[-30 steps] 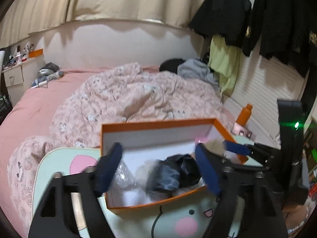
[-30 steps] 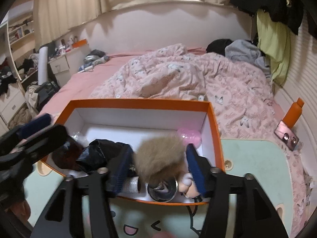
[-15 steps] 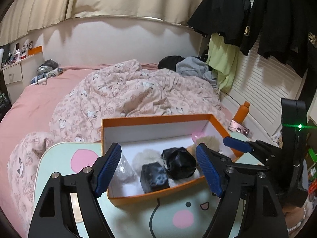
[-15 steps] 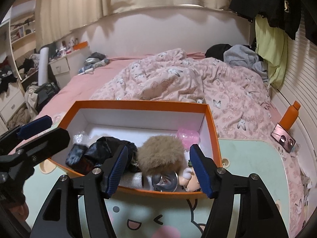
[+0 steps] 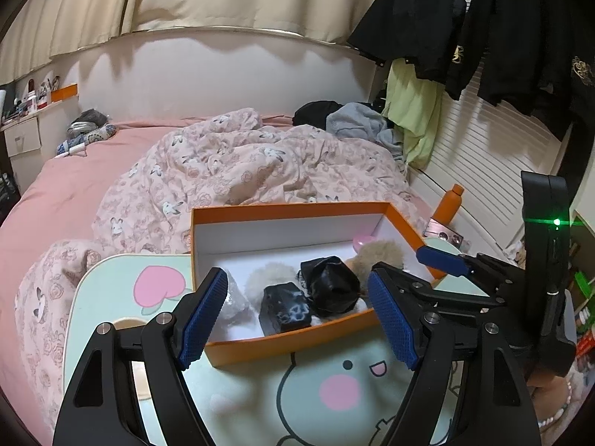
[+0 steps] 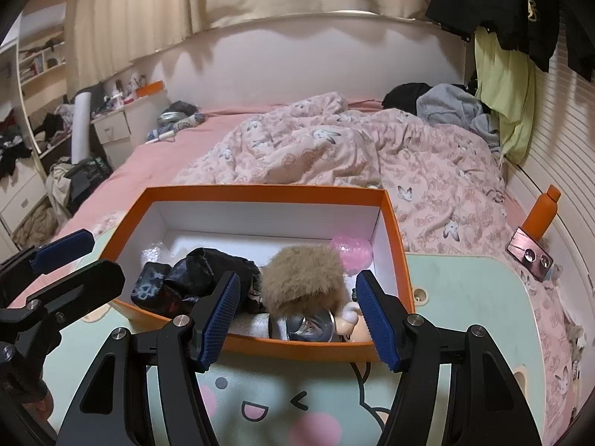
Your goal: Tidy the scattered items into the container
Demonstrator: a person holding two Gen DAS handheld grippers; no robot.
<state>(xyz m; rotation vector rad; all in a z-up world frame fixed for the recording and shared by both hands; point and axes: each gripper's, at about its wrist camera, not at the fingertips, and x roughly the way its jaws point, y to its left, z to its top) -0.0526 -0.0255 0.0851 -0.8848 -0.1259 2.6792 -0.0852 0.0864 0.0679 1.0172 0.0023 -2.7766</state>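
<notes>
In your left wrist view, one orange box [image 5: 297, 338] is sitting on the mint bench [image 5: 119, 297], holding two black bundles [image 5: 331, 290], one cream puff [image 5: 264, 278] and one clear wrapper [image 5: 234, 297]. Your left tool [image 5: 297, 316] is hovering wide and empty just short of the box's near wall, with your right tool [image 5: 442, 260] showing at the right. In your right wrist view, one brown furry ball [image 6: 305, 278], one pink ball [image 6: 351, 251] and one doll [image 6: 349, 321] are lying in the same box [image 6: 260, 193]. Your right tool [image 6: 297, 319] is standing half-spread, gripping nothing, with the furry ball lying beyond its pads.
</notes>
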